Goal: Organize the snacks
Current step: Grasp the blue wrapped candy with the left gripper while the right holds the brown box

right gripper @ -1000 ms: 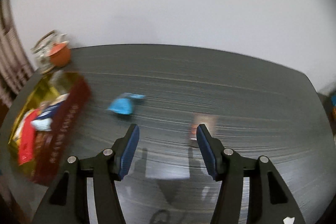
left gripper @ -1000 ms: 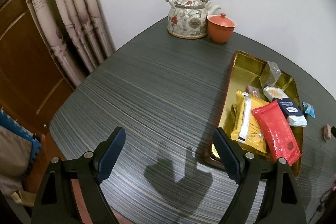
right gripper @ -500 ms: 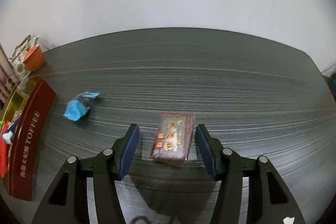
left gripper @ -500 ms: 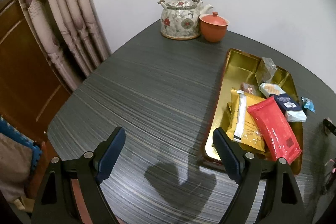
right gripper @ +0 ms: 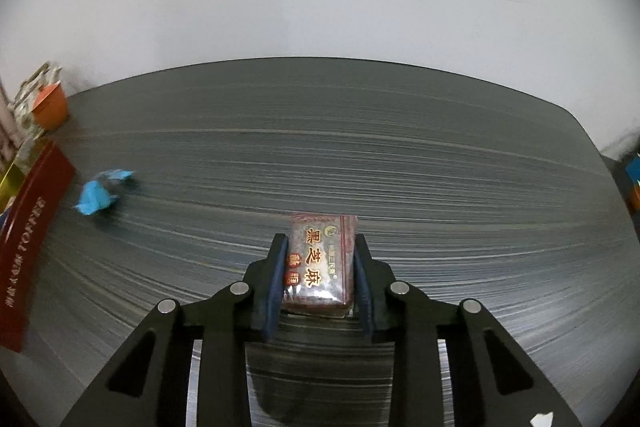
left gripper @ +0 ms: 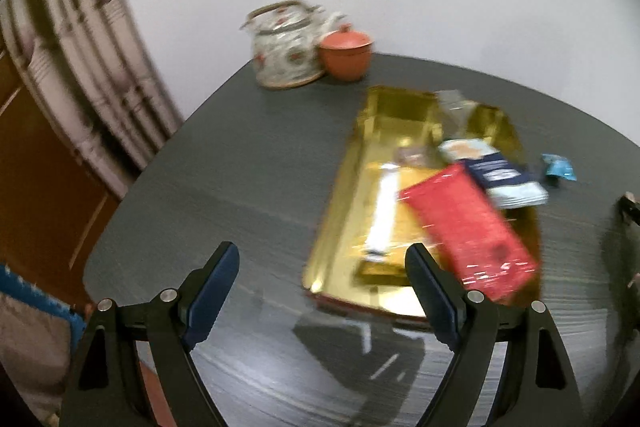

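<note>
My right gripper (right gripper: 320, 247) is shut on a dark red wrapped sesame candy block (right gripper: 322, 259), which lies on the dark striped table (right gripper: 360, 155); both blue pads press its long sides. A blue wrapped candy (right gripper: 100, 191) lies loose to its left, also seen as the blue candy (left gripper: 559, 166) right of the tray. The gold tray (left gripper: 384, 119) holds a red packet (left gripper: 472, 231), a yellow packet (left gripper: 380, 211), a dark blue box (left gripper: 496, 173) and other snacks. My left gripper (left gripper: 322, 265) hangs open over the table near the tray's front corner, holding nothing.
A floral teapot (left gripper: 286, 53) and an orange lidded cup (left gripper: 347, 55) stand at the table's far corner by the wall. The tray's red side (right gripper: 28, 239) runs along the left edge of the right wrist view. Curtains (left gripper: 80, 67) and a wooden door lie beyond the table's left edge.
The right gripper moved forward over the sesame candy block and closed on it. The left gripper swung sideways, so the tray sits nearer its right finger, and the view is blurred.
</note>
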Tool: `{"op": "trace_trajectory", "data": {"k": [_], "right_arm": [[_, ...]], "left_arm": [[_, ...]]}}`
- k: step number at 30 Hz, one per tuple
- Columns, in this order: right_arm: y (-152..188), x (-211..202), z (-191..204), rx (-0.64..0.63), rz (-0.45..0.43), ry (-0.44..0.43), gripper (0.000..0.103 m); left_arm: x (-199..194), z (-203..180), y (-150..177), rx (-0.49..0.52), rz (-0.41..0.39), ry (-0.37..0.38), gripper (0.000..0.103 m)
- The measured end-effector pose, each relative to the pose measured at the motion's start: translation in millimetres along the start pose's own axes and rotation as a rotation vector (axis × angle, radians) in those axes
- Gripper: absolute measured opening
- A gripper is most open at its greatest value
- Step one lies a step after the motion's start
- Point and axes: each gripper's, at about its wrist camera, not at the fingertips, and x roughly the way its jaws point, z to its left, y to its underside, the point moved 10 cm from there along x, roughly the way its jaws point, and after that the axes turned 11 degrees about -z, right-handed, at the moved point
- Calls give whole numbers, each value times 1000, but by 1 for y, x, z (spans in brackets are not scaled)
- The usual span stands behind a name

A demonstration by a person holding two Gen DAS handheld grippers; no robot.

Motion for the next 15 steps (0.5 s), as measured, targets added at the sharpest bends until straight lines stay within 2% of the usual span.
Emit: {"op": "trace_trajectory", "data": {"k": [7,10,15], "right_arm": [[7,-7,-56,35,3,59,28],[11,-9,-66,41,7,65,28],[10,-5,-61,49,8,63,28]], "left_arm": [[-16,-74,-23,95,-44,115,85],[-16,-109,-27,131,-41,165,85],[-11,-159,-31,176,-41,237,85]]}}
